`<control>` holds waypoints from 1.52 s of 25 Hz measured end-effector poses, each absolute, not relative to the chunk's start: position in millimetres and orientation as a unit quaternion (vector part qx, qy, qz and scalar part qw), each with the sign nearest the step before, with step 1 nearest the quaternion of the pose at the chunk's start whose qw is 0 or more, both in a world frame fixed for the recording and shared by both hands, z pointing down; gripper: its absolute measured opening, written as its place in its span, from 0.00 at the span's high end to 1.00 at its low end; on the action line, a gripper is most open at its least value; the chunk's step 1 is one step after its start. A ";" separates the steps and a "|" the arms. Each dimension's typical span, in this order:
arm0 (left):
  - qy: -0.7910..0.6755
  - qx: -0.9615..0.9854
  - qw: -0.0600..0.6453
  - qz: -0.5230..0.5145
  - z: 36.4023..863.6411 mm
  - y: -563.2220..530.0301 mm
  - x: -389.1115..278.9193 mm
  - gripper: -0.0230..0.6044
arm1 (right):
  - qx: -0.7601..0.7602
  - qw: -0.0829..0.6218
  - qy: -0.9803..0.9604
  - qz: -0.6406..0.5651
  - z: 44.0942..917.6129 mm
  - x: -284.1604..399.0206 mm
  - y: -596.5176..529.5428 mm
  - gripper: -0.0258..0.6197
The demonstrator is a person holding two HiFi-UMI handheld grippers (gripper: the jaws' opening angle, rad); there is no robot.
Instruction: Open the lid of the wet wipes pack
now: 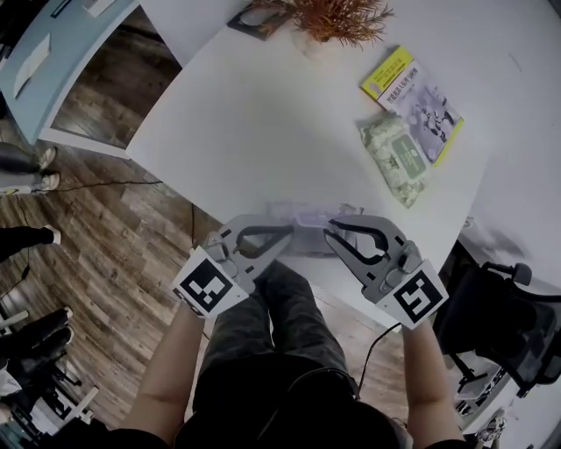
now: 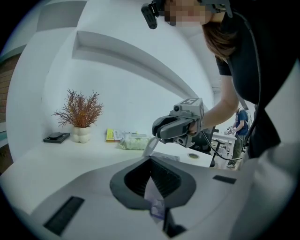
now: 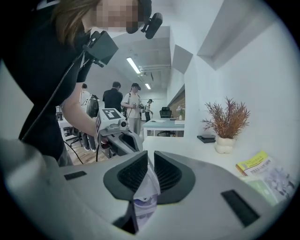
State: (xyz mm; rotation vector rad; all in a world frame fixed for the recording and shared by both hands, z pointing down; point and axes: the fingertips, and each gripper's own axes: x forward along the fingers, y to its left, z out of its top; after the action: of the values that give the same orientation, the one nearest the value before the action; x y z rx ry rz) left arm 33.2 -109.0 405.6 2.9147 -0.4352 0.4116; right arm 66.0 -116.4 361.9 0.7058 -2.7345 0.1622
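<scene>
You're working at the near edge of the white tabletop (image 1: 263,114). Wood floor (image 1: 114,245) lies to your left and a black office chair (image 1: 500,316) stands close on your right. Farther in, the table is open as far as the green patterned pouch (image 1: 396,160) and yellow booklet (image 1: 412,92). The pale, lilac-printed soft wet wipes pack (image 1: 305,219) spans that edge between your grippers. Your left gripper (image 1: 285,233) is clamped flat on one thin end, and your right gripper (image 1: 333,230) pinches the other. Their tips face each other, angled slightly downward.

At near tabletop (image 1: 263,114) edge: wipes pack (image 1: 302,215), between left hand-held gripper (image 1: 287,235) and right hand-held gripper (image 1: 330,230). Far right: booklet (image 1: 419,96), second pack (image 1: 394,158) just beside; plant (image 1: 337,16) behind.
</scene>
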 end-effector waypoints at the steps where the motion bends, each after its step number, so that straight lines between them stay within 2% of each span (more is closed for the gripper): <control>1: -0.143 0.977 0.082 0.138 404.8 -109.5 36.0 0.94 | 0.246 0.156 -0.955 0.056 361.6 66.3 -117.7 0.87; 22: -0.182 0.969 0.122 0.112 400.2 -143.1 46.0 0.94 | 0.305 0.145 -0.940 0.045 360.7 95.0 -147.2 0.87; 38: -0.188 0.966 0.137 0.115 408.6 -155.6 44.4 0.94 | 0.249 0.228 -0.940 0.054 404.7 88.3 -157.1 0.91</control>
State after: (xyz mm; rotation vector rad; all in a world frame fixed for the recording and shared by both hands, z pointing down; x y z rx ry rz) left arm 44.4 -155.6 408.6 2.7939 -0.5441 0.3338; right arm 88.3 -157.1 404.7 0.6846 -2.5892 0.1490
